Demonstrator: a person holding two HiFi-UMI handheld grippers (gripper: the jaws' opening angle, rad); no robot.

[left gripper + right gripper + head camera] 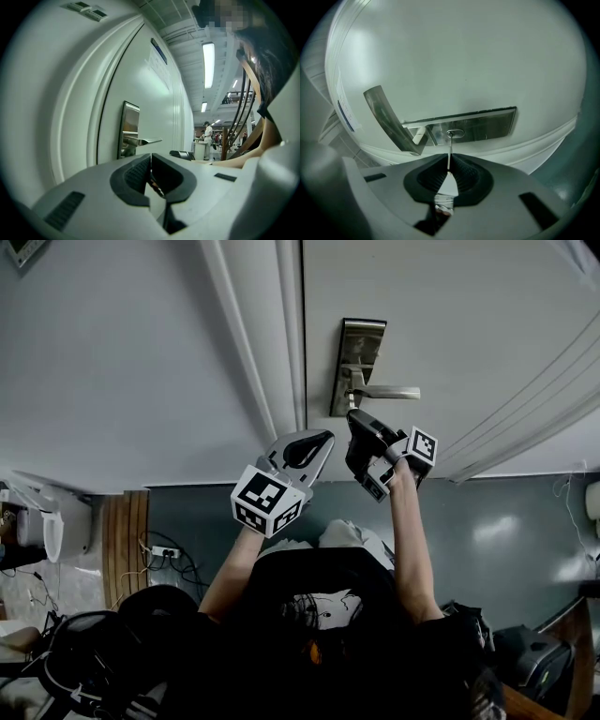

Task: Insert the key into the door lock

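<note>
**At the door lock: key tip on the keyhole**

At the door's (450,334) left edge sits a metal lock plate (357,367), with the lever handle (384,392) pointing right.

Right gripper (354,418): just below the handle, nose toward the plate. In the right gripper view its jaws are pinched on the key (449,157). The blade sticks out past the pads (464,176) and runs straight to the keyhole (454,134) in the plate (487,124). The tip touches the keyhole; how far it has entered cannot be told. The handle (386,119) lies left of the keyhole in this view.

Left gripper (322,440): just left of the right one, near the door frame (253,334), apart from the door. In the left gripper view its jaws (151,157) are pressed together, with nothing seen between them. Plate (129,129) and handle (143,140) show beyond, to the left.

Both forearms reach up from the near edge of the head view. Dark floor (525,531) lies below the door.
</note>
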